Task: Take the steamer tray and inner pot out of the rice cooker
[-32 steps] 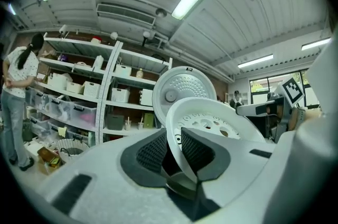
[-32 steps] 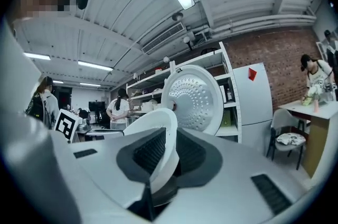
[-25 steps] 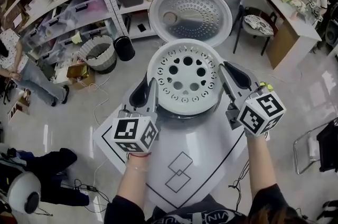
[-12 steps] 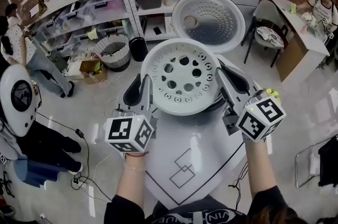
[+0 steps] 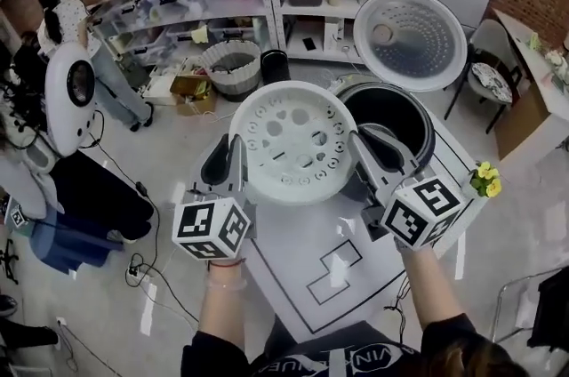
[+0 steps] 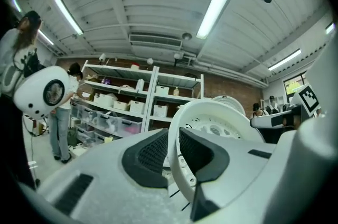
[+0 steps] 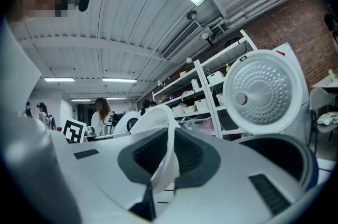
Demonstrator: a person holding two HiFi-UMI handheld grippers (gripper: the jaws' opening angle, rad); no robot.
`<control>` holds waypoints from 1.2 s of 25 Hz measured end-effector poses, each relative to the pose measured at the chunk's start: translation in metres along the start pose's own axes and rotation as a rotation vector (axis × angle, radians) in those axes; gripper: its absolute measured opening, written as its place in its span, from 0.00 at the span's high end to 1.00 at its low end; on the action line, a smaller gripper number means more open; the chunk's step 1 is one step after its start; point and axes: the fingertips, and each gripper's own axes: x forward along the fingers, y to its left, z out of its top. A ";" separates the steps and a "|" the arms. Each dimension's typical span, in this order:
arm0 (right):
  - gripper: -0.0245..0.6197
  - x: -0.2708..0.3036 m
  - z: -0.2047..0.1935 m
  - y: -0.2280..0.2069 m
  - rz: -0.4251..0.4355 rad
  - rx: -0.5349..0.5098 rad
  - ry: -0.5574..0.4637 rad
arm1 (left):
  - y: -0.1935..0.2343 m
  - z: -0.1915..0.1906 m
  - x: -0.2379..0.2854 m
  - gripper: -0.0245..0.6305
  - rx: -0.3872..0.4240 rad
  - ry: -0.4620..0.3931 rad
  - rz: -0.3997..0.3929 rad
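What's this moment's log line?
steamer tray: out, beside rice cooker | left gripper: shut on rim, jaws just closed further | right gripper: shut on rim

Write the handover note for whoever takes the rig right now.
Left gripper: shut on the steamer tray rim, left side; its jaws have just been closing on it.
Right gripper: shut on the rim's right side.
Tray: out, held in the air left of the rice cooker, whose lid is open.
Inner pot: in the cooker.
Left: set the tray down, lift out the pot.
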 end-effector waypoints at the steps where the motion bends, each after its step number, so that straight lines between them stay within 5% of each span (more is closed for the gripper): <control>1: 0.91 0.006 -0.009 0.009 0.020 0.012 0.010 | 0.011 -0.006 -0.009 0.87 -0.003 0.014 0.025; 8: 0.91 0.033 -0.097 0.085 0.117 0.056 0.125 | 0.091 -0.069 -0.090 0.87 -0.070 0.116 0.187; 14: 0.91 0.056 -0.165 0.091 0.116 0.120 0.243 | 0.125 -0.130 -0.111 0.87 -0.129 0.229 0.260; 30: 0.91 0.082 -0.285 0.047 -0.062 0.208 0.425 | 0.154 -0.247 -0.084 0.88 -0.198 0.486 0.195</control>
